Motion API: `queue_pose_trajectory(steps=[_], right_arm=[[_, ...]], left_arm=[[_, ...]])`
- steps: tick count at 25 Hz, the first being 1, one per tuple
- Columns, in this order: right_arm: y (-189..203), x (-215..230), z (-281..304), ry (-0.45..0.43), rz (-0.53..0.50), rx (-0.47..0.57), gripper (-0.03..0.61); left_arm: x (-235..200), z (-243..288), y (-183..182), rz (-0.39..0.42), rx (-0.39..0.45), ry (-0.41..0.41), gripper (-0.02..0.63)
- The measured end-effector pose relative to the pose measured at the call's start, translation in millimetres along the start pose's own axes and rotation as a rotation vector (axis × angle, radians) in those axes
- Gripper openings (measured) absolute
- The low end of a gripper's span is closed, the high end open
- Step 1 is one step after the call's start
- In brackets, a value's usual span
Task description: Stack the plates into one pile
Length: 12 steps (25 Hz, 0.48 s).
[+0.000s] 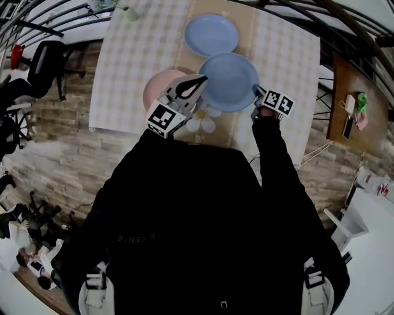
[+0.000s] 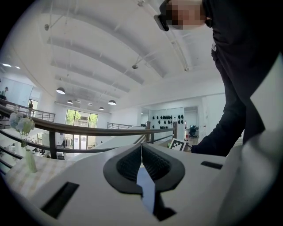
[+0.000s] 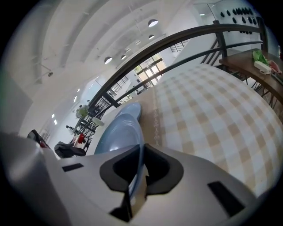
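Observation:
A large blue plate (image 1: 229, 82) hangs over the checked table (image 1: 123, 61), gripped at opposite rims. My left gripper (image 1: 202, 79) is shut on its left rim; in the left gripper view a thin blue edge (image 2: 146, 185) shows between the shut left gripper (image 2: 141, 154). My right gripper (image 1: 257, 92) is shut on the right rim, and the right gripper (image 3: 142, 154) has the plate (image 3: 117, 132) running edge-on between its pads. A smaller blue plate (image 1: 211, 35) (image 3: 131, 109) lies farther back. A pink plate (image 1: 157, 89) lies under my left gripper, partly hidden.
White flower-shaped mats (image 1: 203, 120) lie near the table's front edge. A vase (image 1: 126, 9) stands at the far left corner. A wooden side table (image 1: 348, 104) with small items is to the right, a black chair (image 1: 46, 61) to the left, and railings beyond.

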State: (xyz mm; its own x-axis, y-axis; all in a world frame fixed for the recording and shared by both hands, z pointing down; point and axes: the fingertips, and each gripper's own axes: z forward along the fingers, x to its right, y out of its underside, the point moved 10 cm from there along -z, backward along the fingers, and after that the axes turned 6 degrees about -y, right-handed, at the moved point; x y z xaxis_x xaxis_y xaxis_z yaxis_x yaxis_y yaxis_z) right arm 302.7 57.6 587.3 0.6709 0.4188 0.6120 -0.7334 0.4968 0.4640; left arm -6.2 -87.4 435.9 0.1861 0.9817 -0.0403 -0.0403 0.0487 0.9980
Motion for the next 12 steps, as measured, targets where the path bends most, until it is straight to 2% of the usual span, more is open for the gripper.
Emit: queue_pose_trajectory(steps=[12], right_arm=[[10, -67, 64, -0.093, -0.114, -0.122, 0.031]], left_arm=[[-39, -69, 7, -0.02, 0.002, -0.145, 0.02]])
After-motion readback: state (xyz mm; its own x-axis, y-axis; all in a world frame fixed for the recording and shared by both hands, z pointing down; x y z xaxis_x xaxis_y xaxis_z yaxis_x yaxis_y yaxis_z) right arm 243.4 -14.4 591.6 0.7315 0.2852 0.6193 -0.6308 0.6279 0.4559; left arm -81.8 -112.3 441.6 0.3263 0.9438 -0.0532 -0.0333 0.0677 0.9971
